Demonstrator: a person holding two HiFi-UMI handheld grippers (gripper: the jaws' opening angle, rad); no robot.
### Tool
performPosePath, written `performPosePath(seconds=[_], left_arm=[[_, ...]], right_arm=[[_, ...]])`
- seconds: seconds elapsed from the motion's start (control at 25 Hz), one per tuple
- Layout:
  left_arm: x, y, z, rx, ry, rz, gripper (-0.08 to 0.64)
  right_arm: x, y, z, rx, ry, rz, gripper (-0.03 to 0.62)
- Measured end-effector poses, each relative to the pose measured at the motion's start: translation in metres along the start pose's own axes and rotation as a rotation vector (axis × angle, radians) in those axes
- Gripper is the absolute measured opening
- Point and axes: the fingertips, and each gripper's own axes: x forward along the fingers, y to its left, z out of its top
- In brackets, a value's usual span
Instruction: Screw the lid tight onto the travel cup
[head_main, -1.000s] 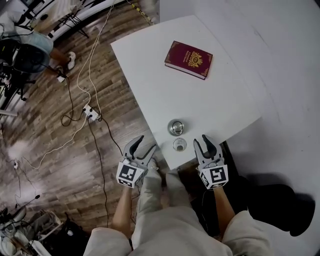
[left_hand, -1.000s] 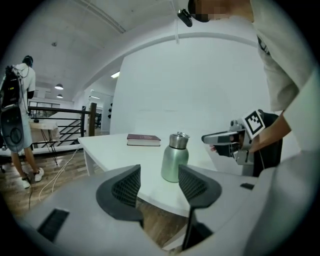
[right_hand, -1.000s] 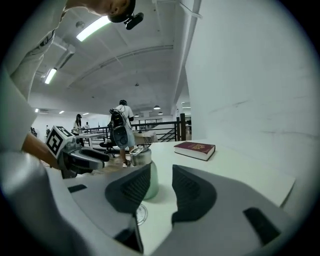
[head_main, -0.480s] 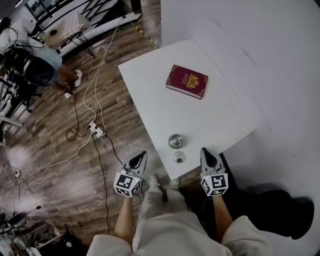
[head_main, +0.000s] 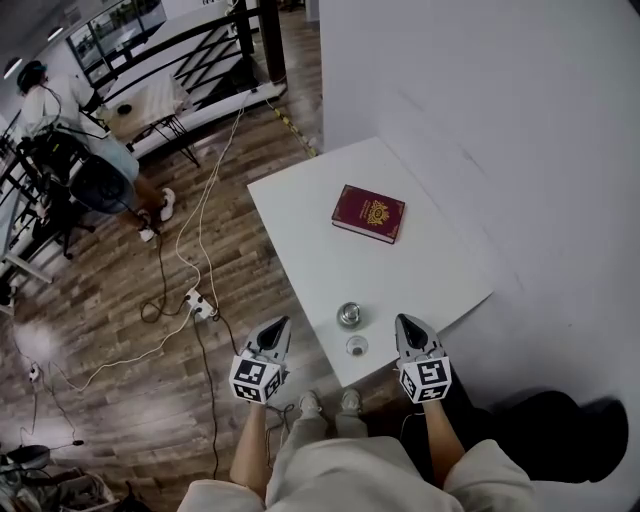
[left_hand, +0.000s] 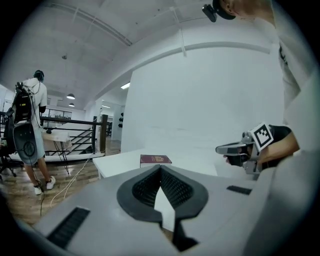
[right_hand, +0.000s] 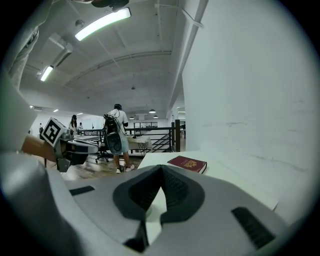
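Jaws together and empty on left gripper (head_main: 279, 323) and right gripper (head_main: 404, 321) alike. Travel cup (head_main: 349, 315) near 6 o'clock edge of white table (head_main: 300, 230), between both grippers; lid (head_main: 357, 347) just beside at 6 o'clock.

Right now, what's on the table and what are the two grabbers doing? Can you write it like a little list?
table: white, mostly bare
book: red, lying flat towards the far side
shiny round piece: close to the table's near edge
smaller round piece: next to the shiny one, nearer the person, not joined to it
left gripper: shut, holding nothing, off the table's side
right gripper: shut, holding nothing, at the near edge
touching either round piece: neither gripper
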Motion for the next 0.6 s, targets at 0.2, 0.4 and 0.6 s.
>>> performPosePath(seconds=[0.2, 0.4, 0.6], left_arm=[[-0.006, 0.002, 0.034, 0.006, -0.031, -0.010, 0.008], [-0.009, 0.008, 0.054, 0.019, -0.052, 0.002, 0.008], [-0.009, 0.010, 0.063, 0.020, -0.064, 0.007, 0.008]], right_arm=[[-0.007, 0.005, 0.028, -0.020, -0.019, -0.002, 0.000], [-0.009, 0.005, 0.047, -0.020, -0.046, -0.003, 0.000], [-0.015, 0.002, 0.056, -0.021, -0.060, -0.015, -0.002]])
